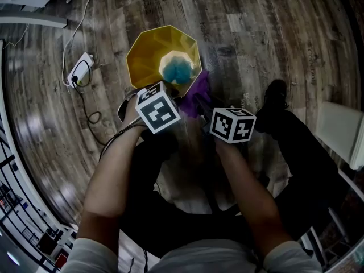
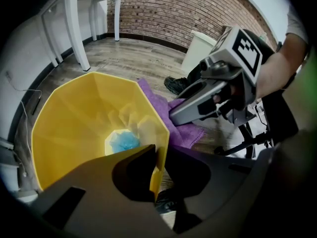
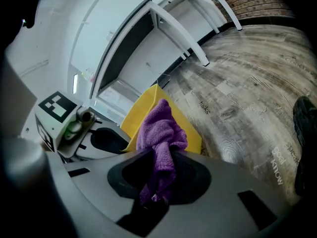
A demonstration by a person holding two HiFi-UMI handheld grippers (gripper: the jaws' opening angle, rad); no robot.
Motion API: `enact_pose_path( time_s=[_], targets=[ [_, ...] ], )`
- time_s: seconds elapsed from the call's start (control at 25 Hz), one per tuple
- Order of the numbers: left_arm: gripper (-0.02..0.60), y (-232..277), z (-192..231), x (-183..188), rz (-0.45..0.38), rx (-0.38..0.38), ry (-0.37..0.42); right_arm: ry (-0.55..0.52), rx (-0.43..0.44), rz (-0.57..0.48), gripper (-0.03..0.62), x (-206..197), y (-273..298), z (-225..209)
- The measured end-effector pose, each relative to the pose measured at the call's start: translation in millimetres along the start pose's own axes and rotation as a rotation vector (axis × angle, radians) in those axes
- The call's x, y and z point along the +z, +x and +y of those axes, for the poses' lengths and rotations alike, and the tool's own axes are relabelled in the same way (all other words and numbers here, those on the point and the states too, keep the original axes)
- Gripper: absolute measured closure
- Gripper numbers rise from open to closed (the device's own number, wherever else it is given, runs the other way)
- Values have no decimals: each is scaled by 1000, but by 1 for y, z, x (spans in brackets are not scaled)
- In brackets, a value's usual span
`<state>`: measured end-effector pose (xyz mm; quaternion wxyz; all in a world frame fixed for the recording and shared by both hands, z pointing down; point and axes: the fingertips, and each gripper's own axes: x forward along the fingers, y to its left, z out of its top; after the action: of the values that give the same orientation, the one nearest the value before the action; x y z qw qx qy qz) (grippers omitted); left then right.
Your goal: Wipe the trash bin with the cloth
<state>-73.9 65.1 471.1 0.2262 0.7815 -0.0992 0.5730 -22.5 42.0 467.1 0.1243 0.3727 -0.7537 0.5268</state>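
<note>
Trash bin (image 2: 74, 118): yellow, on floor (image 1: 273, 38); rim pinched by left gripper (image 2: 159, 165).
Cloth (image 3: 161, 128): clamped in right gripper (image 3: 159, 182), held against bin's outside.
Risk: bin could be tipped if rim grip slips.

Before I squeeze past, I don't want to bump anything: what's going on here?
A person works with a gripper in each hand. The left gripper has its jaws clamped on the rim of the yellow trash bin, which stands on the floor. The right gripper grips a purple cloth at the bin's outer side. Something blue lies at the bin's bottom.
</note>
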Motion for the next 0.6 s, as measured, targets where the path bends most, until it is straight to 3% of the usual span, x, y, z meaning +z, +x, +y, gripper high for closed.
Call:
enact_pose_path(
  time_s=[0.36,0.6],
  targets=[
    [531,-3,0,1,-5,4,5,-37,-62,101,505,-15,34,-35],
    [531,-4,-1,3,-11,7,13,-2,-75,135,505,-25,50,-53]
  ],
)
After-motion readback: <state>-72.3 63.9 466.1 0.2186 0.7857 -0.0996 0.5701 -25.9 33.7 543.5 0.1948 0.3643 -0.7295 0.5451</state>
